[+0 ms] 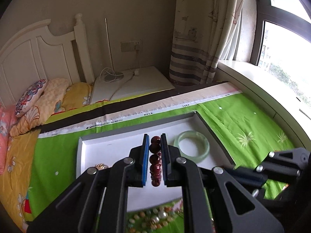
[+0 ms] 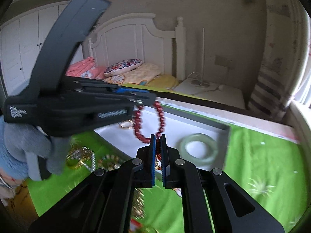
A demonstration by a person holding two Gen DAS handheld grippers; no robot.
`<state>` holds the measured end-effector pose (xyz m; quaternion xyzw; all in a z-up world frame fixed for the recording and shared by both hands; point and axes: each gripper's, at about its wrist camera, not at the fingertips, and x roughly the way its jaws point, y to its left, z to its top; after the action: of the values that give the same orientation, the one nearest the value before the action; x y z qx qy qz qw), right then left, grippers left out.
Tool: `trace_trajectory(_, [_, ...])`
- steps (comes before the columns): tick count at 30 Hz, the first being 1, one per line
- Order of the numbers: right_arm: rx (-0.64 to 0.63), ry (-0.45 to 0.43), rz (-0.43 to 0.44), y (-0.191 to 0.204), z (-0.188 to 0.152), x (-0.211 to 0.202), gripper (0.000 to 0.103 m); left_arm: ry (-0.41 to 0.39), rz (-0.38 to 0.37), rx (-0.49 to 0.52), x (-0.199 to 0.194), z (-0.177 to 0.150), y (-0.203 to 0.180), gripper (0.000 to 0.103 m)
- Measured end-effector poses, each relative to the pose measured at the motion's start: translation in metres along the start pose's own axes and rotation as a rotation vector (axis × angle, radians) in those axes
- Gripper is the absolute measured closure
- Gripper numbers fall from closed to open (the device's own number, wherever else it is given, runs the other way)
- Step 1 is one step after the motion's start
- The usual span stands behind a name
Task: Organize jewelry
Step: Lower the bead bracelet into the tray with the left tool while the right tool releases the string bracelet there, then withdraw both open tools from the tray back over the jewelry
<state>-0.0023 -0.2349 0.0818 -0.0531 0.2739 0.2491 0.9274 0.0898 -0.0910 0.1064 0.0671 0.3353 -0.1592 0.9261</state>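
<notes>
A dark red bead necklace (image 2: 161, 116) hangs stretched between both grippers above a white tray (image 1: 116, 147). My left gripper (image 1: 155, 137) is shut on its beads (image 1: 155, 158); in the right wrist view it reaches in from the left (image 2: 143, 99). My right gripper (image 2: 157, 137) is shut on the necklace's lower end. A pale green jade bangle (image 1: 192, 145) lies in the tray's right part, also in the right wrist view (image 2: 201, 151). A gold piece (image 1: 101, 166) lies at the tray's left.
A pile of pearl and gold jewelry (image 1: 155, 219) lies on the green cloth (image 1: 243, 124) in front of the tray, also in the right wrist view (image 2: 83, 157). Pillows (image 1: 31, 97), a headboard and a white nightstand (image 1: 136, 81) stand beyond. A windowsill runs along the right.
</notes>
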Motion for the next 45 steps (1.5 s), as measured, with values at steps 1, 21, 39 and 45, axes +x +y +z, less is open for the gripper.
trace_trajectory(1, [0.016,0.006,0.022,0.0,0.002,0.008,0.096,0.004,-0.001,-0.003,0.007,0.001,0.004,0.092])
trace_trajectory(21, [0.34,0.036,0.041,-0.06,-0.017,0.015,0.095,-0.114,0.344,-0.131,-0.024,-0.057,0.076,0.005])
trace_trajectory(39, [0.442,0.048,-0.113,-0.047,-0.095,-0.077,0.004,-0.002,0.292,-0.365,-0.131,-0.215,0.091,0.002])
trace_trajectory(45, [0.384,0.091,-0.188,-0.032,-0.106,-0.078,0.004,0.01,0.233,-0.145,-0.128,-0.213,0.046,0.003])
